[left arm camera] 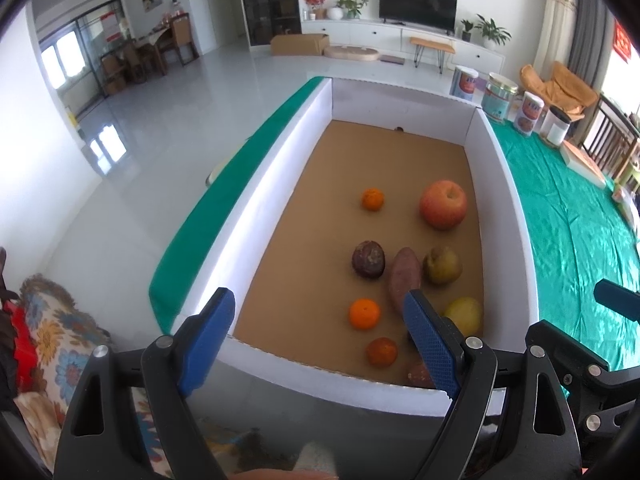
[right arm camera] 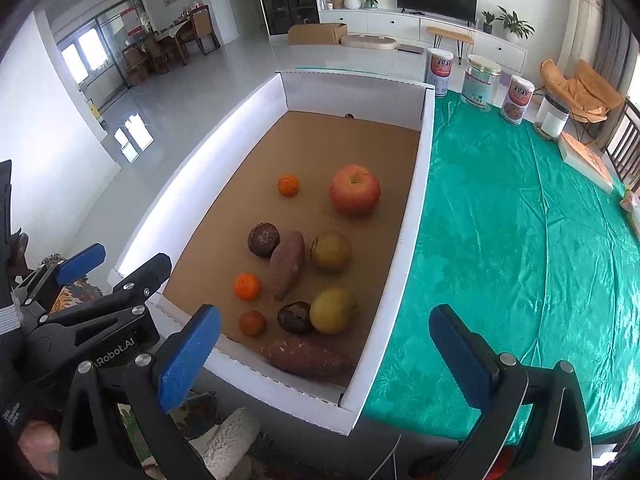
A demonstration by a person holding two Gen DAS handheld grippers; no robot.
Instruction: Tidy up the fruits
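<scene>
A white-walled box (right arm camera: pixel 412 216) with a brown cardboard floor holds the fruit. Inside lie a red apple (right arm camera: pixel 354 190), small oranges (right arm camera: pixel 288 185) (right arm camera: pixel 247 286) (right arm camera: pixel 252 323), two dark round fruits (right arm camera: pixel 263 239) (right arm camera: pixel 295 318), two yellow-green pears (right arm camera: pixel 331 251) (right arm camera: pixel 333 310) and two sweet potatoes (right arm camera: pixel 287 265) (right arm camera: pixel 308 358). My left gripper (left arm camera: pixel 320 344) hovers open over the box's near wall with nothing between its blue pads. My right gripper (right arm camera: pixel 324 344) hangs open above the box's near right corner, empty too. The left view shows the same apple (left arm camera: pixel 443 205) and orange (left arm camera: pixel 364 314).
The box rests on a table under a green cloth (right arm camera: pixel 520 248). Several tins and jars (right arm camera: pixel 480 82) stand behind the box at the right, and a flat carton (right arm camera: pixel 586 162) lies further right. A patterned cushion (left arm camera: pixel 52 336) sits below at the left.
</scene>
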